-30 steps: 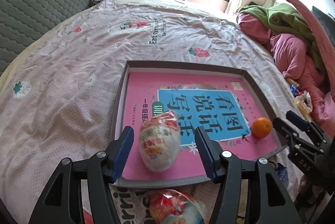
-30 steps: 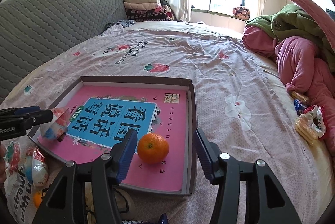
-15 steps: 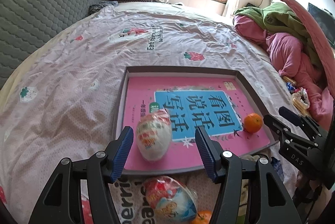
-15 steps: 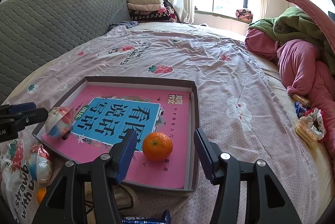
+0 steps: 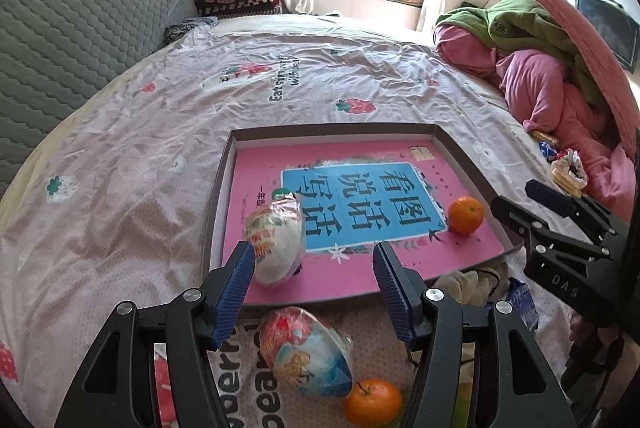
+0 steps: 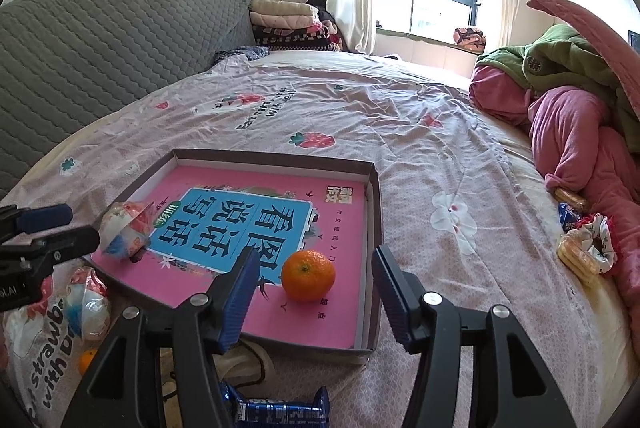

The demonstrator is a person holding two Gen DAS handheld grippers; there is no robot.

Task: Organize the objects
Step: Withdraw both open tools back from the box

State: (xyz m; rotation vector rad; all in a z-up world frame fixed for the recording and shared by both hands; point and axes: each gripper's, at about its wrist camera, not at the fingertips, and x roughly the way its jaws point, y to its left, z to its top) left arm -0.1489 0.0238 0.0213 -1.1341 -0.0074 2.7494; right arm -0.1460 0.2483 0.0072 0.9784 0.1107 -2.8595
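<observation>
Now the left tool (image 5: 314,262) has its blue pads spread wide and it holds nothing; the wrapped snack (image 5: 275,242) lies in the tray (image 5: 460,155) just beside the left pad, and I cannot tell if it touches the pad. The right tool (image 6: 314,268) is also spread, its jaws have just been opening, and the orange (image 6: 308,275) rests between the tips on the pink book (image 6: 344,224), free of both pads. This book with the blue label covers the bottom of the tray, which lies on the bed (image 6: 420,131). From the left wrist one sees things in front of the tray that the right wrist shows only partly: a second wrapped snack (image 5: 306,352) and a second orange (image 5: 373,402) touching it, both on a printed bag near the camera. The right wrist shows a blue packet (image 6: 276,410) under the tool at the lower edge and, well apart on the right side of the bed, some biscuits with a patterned scrunchie (image 6: 598,240), near a heap of pink and green clothes (image 6: 568,99). Each view also catches the other tool at its border, the right one at the right of the left view, the left one at the left of the right view.
</observation>
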